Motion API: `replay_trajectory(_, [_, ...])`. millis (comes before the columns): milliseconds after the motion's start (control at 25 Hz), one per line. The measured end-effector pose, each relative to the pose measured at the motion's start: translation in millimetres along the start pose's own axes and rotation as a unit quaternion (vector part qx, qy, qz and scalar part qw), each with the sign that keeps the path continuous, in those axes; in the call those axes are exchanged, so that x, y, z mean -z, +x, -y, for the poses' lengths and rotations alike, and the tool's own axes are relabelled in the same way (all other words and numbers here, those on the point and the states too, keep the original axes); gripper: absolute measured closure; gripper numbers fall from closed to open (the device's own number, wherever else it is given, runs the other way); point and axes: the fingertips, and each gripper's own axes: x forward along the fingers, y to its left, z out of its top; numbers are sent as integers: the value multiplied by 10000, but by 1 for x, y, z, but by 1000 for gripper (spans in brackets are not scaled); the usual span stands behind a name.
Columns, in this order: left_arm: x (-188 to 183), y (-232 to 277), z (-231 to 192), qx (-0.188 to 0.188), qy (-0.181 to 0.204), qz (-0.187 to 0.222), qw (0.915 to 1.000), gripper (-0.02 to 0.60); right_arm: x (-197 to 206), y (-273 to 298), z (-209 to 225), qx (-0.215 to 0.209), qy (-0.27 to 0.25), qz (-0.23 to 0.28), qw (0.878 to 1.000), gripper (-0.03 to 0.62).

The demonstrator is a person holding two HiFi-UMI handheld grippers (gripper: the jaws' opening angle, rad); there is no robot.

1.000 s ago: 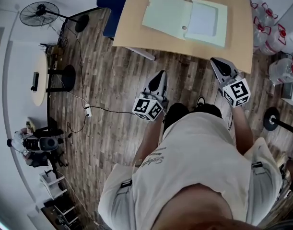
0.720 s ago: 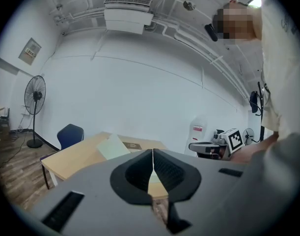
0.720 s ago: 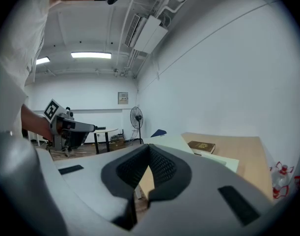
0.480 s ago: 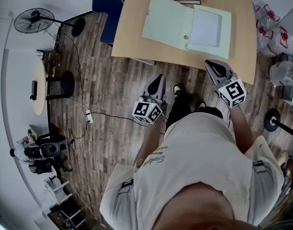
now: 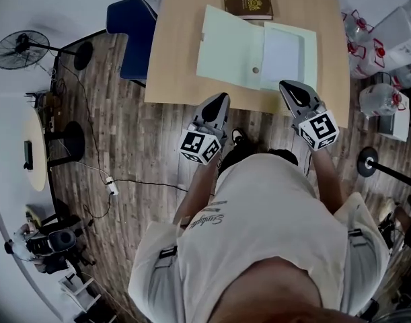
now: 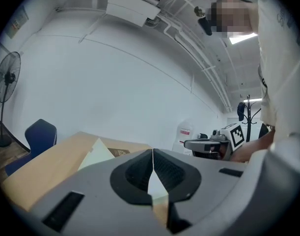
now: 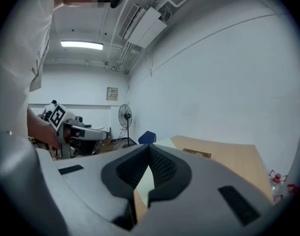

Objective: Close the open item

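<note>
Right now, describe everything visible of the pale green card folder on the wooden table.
The pale green card folder lies open on the wooden table. Its left flap is bare; its right half holds a white sheet. A small round dot sits near the fold. A brown book lies just beyond its far edge.

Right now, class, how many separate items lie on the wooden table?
2. The open pale green folder lies mid-table; a brown book lies just beyond it. The table's far edge is out of frame, so more may lie there.
</note>
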Motion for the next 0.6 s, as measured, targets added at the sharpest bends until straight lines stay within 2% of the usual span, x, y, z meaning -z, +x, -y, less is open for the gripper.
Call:
replay_trajectory(200, [4, 12, -40, 464, 49, -236, 9986, 566, -16, 32, 11, 528, -177, 46, 9984, 599])
replay_trajectory(320, [2, 22, -59, 674, 101, -337, 9971, 566, -13, 40, 12, 811, -53, 11, 9967, 599])
replay_trajectory(600, [-2, 50, -81, 779, -42, -427, 9960, 566, 2, 43, 26, 1043, 288, -185, 9940, 599])
